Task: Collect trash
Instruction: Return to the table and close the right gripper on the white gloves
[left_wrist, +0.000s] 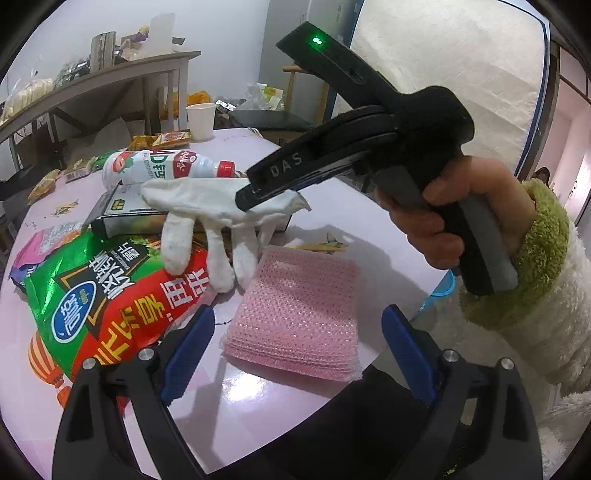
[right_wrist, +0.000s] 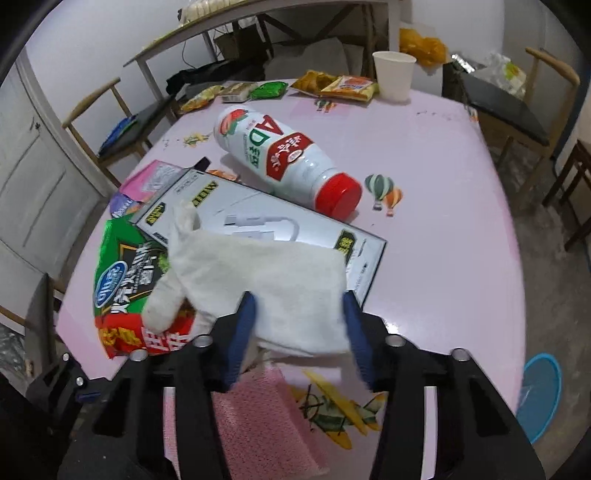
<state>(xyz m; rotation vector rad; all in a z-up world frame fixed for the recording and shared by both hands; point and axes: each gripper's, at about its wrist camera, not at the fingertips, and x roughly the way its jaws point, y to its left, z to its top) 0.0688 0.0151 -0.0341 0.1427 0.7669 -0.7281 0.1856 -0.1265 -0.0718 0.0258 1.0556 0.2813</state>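
Tilting steeply down, right hand-held gripper (right_wrist: 299, 332) part-open around white glove (right_wrist: 266, 280), left hand-held gripper (left_wrist: 299, 354) open, empty.

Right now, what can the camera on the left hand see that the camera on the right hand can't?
Only the left wrist view shows the whole right gripper from the side, the person's hand squeezing its handle, and the fluffy green and white sleeve.

Only the right wrist view shows the hot-air balloon sticker on the table and the blue bowl down on the floor.

Both show the white glove between the right gripper's fingers, the bottle with the red cap, the pink cloth, the paper cup and the red and green snack bag.
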